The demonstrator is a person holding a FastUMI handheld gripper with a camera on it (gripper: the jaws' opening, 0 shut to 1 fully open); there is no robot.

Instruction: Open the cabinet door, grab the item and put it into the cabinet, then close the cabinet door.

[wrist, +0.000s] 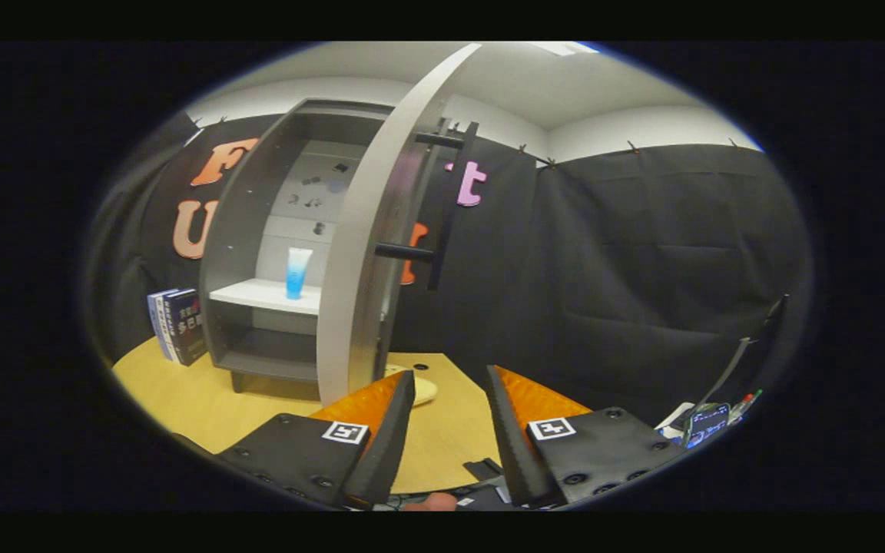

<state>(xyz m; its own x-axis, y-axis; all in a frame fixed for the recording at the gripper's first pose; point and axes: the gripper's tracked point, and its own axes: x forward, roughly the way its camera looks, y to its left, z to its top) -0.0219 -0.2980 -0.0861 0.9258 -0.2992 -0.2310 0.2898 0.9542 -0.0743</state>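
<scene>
Cabinet [273, 253] stands far left on counter [181, 392]; door [369, 230] swung wide open, edge toward camera. Blue tube [298, 272] upright on white shelf [262, 294] inside, so item looks placed. Step in hand, by my reading: close door. Best approach: bring fingers behind door's right face near bar handle [446, 207], push leftward along hinge arc, steady, no jolt to tube. Gripper [450, 399] low, near, right of door, level, pointing forward; fingers parted, gripping nothing. Books [177, 324] left of cabinet.
</scene>
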